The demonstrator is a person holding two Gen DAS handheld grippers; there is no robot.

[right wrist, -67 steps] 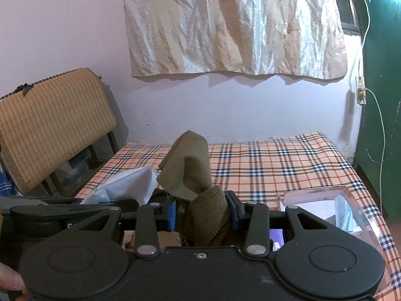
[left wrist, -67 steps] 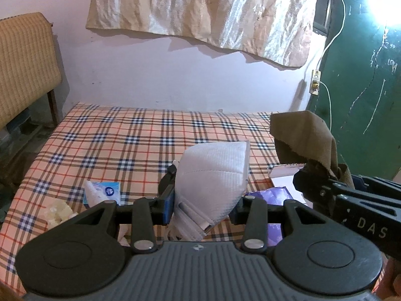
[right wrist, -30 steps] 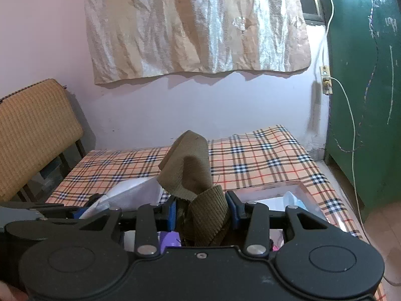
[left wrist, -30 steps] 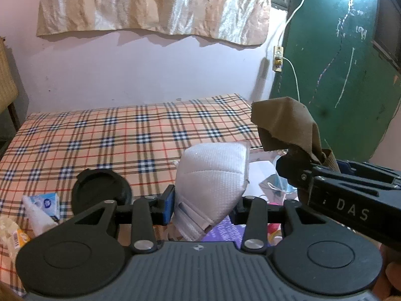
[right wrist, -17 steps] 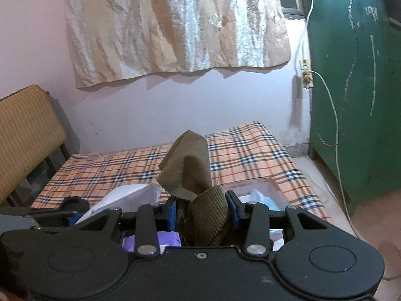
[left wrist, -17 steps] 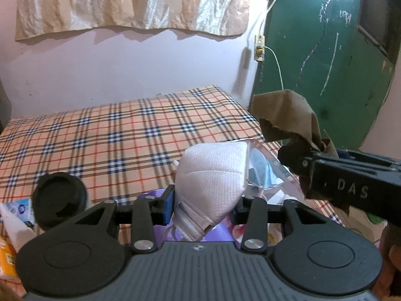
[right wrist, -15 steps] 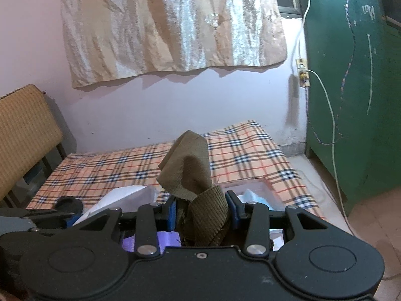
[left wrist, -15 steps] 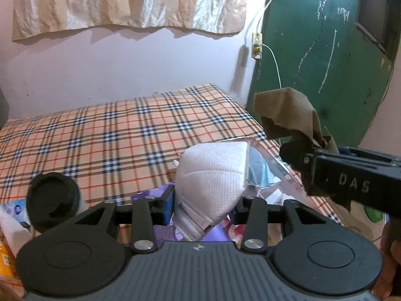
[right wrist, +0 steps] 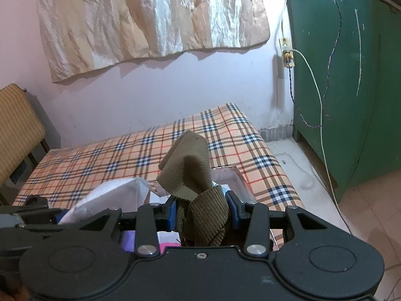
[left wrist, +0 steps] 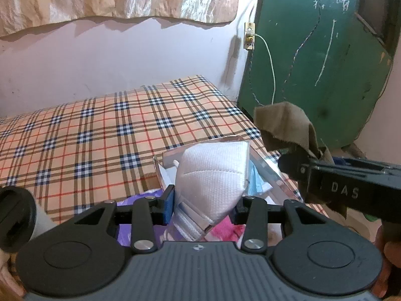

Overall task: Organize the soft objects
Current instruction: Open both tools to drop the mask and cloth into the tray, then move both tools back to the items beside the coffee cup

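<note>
My left gripper (left wrist: 204, 202) is shut on a white folded face mask (left wrist: 213, 173), which stands up between the blue pads. My right gripper (right wrist: 203, 209) is shut on an olive-brown cloth (right wrist: 193, 175); in the left wrist view that cloth (left wrist: 285, 128) hangs just right of the mask. Both are held above a clear plastic box (left wrist: 272, 169) at the near right corner of the plaid bed (left wrist: 100, 130). The box holds a blue mask (left wrist: 258, 185), with pink cloth (left wrist: 225, 228) and purple cloth (left wrist: 140, 197) below the left gripper. In the right wrist view the white mask (right wrist: 110, 195) shows at left.
A white roll with a black cap (left wrist: 17, 215) lies at the bed's near left. A green door (right wrist: 351, 75) stands at right, with a wall socket and white cord (right wrist: 287, 52) beside it. Tiled floor (right wrist: 363, 213) lies right of the bed. A woven chair back (right wrist: 17, 130) is at far left.
Both grippers have swung right along the bed and sunk a little, still gripping mask and cloth. The clear box has come into view under them; the tissue pack has left the left view.
</note>
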